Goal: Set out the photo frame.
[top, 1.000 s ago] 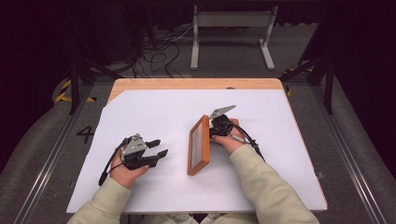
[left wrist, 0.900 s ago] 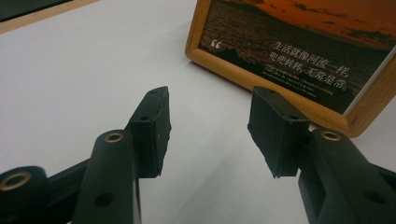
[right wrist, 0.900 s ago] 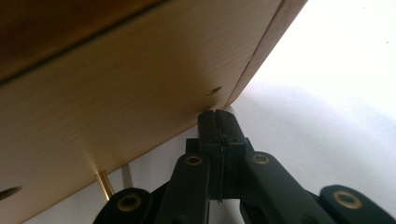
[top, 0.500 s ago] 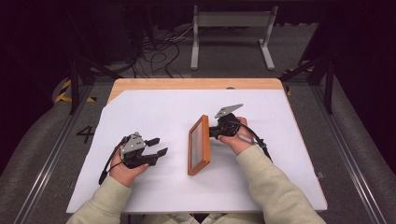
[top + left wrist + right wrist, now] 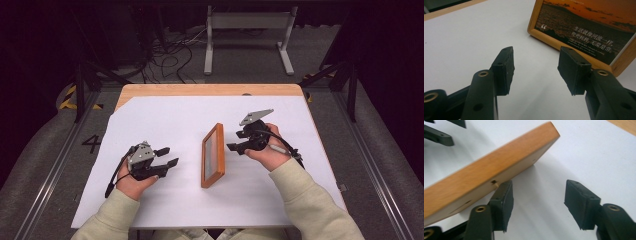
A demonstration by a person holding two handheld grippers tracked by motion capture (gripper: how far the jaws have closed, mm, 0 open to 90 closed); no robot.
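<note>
Right gripper [image 5: 235,144] had just let go of the picture frame [image 5: 213,155] and lifted off, jaws opening with nothing between them; frame stood mid-table, left gripper [image 5: 167,156] idling half-open near the left edge.

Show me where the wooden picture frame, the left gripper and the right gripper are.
wooden picture frame [image 5: 213,155], high view, on its glass front.
left gripper [image 5: 167,156], high view, midway between its fingertips.
right gripper [image 5: 237,141], high view, midway between its fingertips.

Wooden picture frame [image 5: 213,155] stands on the worktop [image 5: 150,115] between the left gripper [image 5: 165,156] and just-opening right gripper [image 5: 236,141], untouched.
</note>
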